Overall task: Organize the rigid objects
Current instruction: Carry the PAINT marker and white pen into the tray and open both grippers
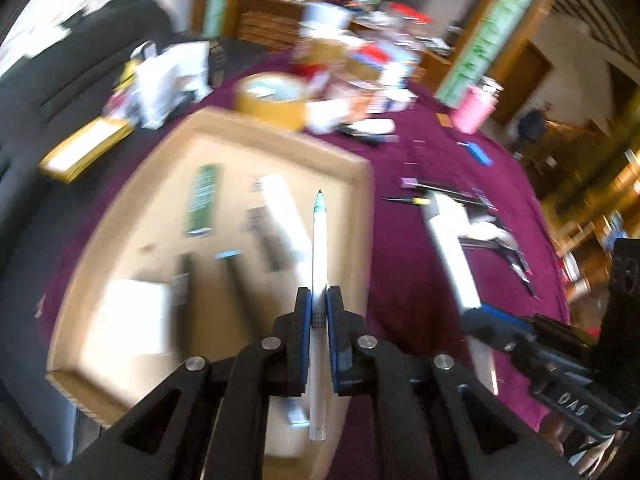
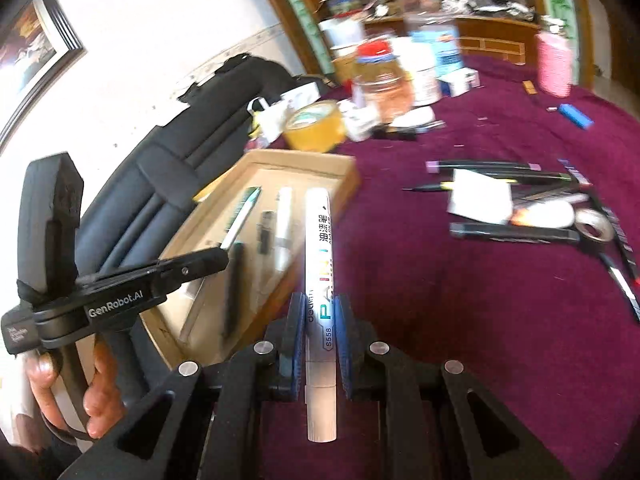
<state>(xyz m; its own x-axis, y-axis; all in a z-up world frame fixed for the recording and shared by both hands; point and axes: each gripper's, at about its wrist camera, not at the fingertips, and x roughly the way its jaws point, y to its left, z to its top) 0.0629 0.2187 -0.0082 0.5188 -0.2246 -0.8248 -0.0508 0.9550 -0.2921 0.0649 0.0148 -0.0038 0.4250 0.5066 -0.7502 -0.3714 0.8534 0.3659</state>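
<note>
Left wrist view: the left gripper, at bottom centre, clamps a slim white pen between its blue pads; the pen's teal tip points up the frame over a shallow cardboard tray. The blurred tray fills the left and centre and holds a green strip, a white marker, dark pens and a white card. A roll of yellow tape sits just beyond the tray's far rim. The right gripper enters at lower right over the maroon cloth.

Right wrist view: the right gripper, at bottom centre, is closed on a white paint marker, which points up the frame beside the tray's right edge. The left gripper reaches in from the left over the tray, a hand on its handle at lower left. More pens, a white card and a tape ring lie scattered on the cloth at right. The yellow tape stands beyond the tray, amid jars and boxes.
</note>
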